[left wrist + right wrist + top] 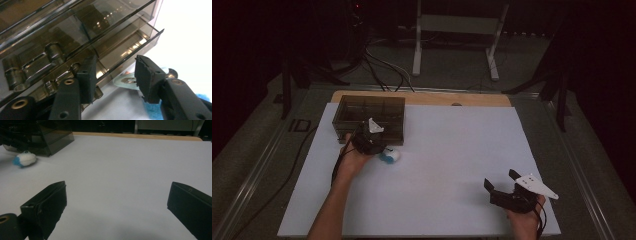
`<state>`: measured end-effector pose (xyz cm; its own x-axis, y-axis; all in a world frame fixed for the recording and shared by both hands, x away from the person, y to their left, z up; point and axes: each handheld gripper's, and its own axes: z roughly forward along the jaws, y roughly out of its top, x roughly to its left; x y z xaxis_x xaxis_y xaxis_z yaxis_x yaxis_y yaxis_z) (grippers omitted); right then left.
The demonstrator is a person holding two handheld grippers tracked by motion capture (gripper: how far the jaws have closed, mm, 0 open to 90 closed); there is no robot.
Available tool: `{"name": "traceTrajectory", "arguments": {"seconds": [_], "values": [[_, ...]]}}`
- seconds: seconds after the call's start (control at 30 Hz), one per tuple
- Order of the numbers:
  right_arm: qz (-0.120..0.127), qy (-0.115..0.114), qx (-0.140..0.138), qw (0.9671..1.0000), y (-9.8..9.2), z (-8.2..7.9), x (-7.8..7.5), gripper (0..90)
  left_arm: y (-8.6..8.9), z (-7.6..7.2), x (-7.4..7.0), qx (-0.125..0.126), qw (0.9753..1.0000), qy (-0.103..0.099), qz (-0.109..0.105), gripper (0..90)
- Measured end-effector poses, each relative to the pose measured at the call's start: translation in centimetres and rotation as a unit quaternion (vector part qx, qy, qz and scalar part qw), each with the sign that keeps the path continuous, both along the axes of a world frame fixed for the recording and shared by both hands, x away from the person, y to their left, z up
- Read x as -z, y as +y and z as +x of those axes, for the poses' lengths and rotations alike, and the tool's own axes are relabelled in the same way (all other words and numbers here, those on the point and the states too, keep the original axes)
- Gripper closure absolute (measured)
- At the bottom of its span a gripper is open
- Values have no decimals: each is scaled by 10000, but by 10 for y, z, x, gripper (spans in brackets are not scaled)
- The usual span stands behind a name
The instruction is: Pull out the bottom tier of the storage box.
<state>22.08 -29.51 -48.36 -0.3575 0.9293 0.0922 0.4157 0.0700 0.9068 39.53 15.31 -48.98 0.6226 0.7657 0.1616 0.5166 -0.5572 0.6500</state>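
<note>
No brand, label or readable writing appears on anything here. The left claw (373,141) sits at the front edge of the smoky transparent organizer box (369,116), which stands at the far left of the white bench (452,165). In the left gripper view, its jaws stand apart with nothing between them, straddling the edge of a slightly pulled-out drawer (130,50) low on the box. Metal screws and fittings (52,51) lie in the compartments behind the tinted plastic (too blurred to identify further).

Just to the right of that claw, close to the box's front, a small white-and-blue soft object (389,156) rests on the bench; the right gripper view shows it as a pale lump with a blue end (24,159), beside the box's corner. It lies close under the left claw's right jaw.

The right claw (502,184) hovers near the bench's front right corner, well apart from the box, released and holding nothing. Cables (382,70) trail across the dark floor beyond the bench, near a white metal stand (454,30).
</note>
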Motion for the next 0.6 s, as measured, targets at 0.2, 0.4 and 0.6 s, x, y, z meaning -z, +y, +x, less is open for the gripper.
{"name": "traceTrajectory", "arguments": {"seconds": [0.2,0.4,0.6], "values": [[1,-2,-2,10000,0,0,0,26,2,0,0,135,9999,-52,-32,494],[-5,-5,12,10000,0,0,0,27,1,-2,3,307,9990,-259,218,511],[12,-3,5,10000,0,0,0,27,1,-2,5,439,9983,-340,201,511]]}}
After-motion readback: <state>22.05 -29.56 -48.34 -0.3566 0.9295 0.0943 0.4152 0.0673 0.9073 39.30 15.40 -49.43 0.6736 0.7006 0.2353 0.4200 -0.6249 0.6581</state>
